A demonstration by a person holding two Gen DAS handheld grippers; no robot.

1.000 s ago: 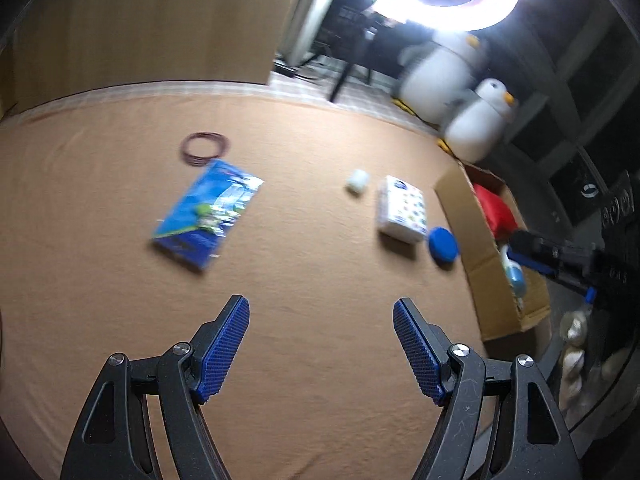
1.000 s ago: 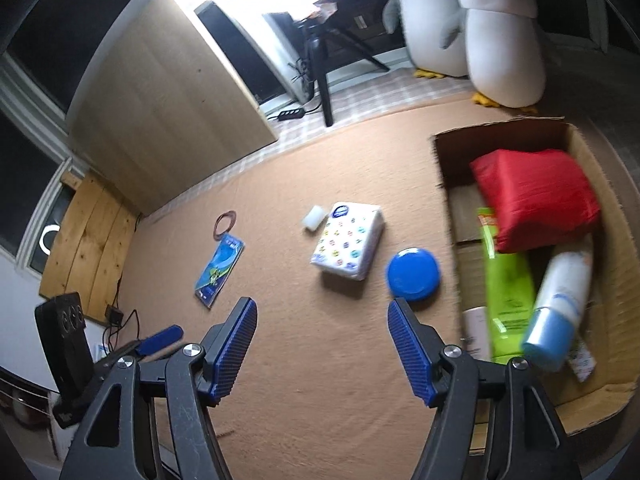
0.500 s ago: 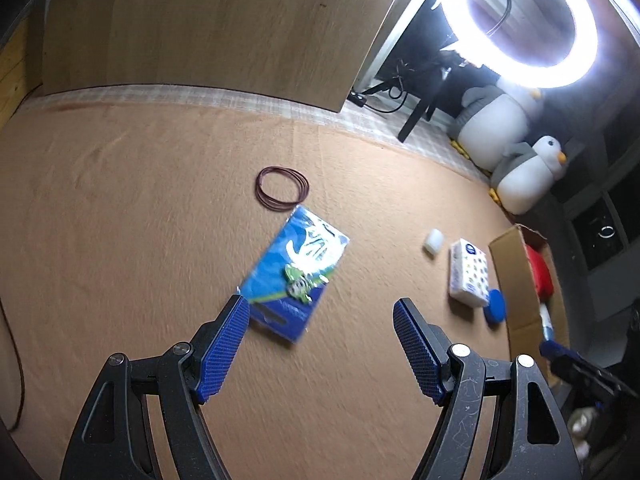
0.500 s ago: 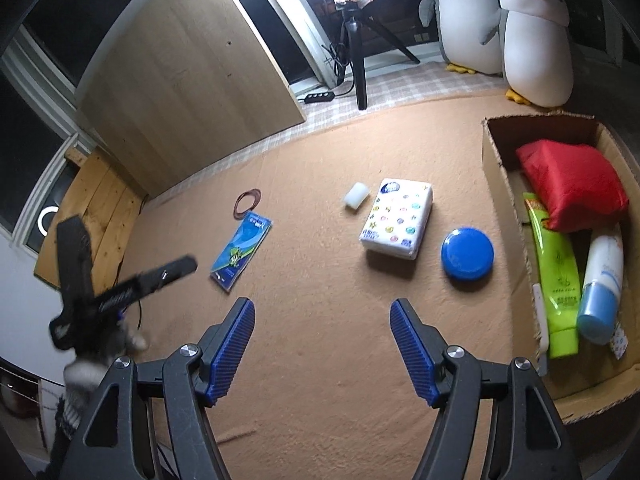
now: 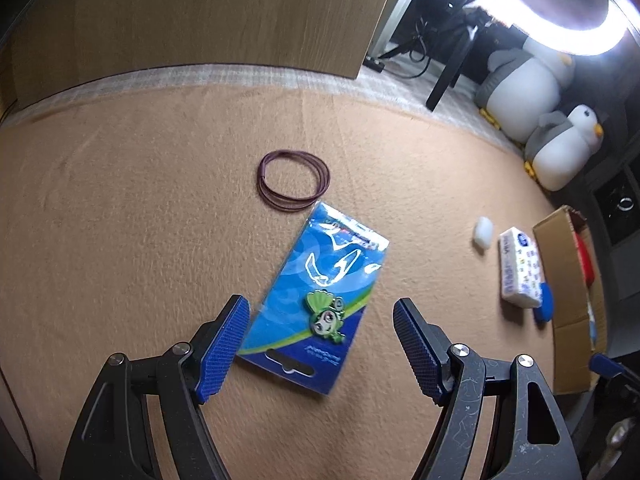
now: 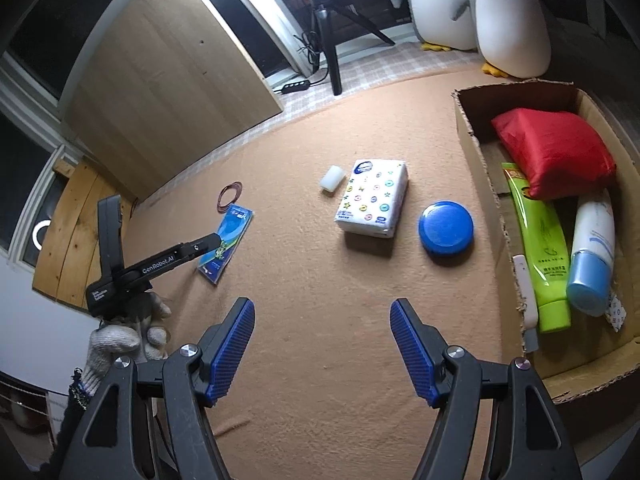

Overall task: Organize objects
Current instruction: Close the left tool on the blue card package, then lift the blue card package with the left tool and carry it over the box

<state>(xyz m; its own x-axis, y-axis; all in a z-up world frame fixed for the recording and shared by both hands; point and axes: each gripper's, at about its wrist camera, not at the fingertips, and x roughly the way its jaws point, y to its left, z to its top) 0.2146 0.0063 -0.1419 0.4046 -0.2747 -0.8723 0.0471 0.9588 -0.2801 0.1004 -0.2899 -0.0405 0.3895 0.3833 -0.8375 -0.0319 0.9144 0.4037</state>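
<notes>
Here both claws, left claw (image 5: 320,320) and right claw (image 6: 322,322), gape empty over tan carpet (image 6: 320,360) beside a wooden panel (image 5: 200,16)

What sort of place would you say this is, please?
Probably a home room set up for recording: a tan carpet, a ring light on a tripod, and plush penguins by the wall.

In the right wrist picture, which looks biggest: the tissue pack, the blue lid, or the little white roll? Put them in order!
1. tissue pack
2. blue lid
3. white roll

All three lie close together, so nearness hardly matters.
</notes>
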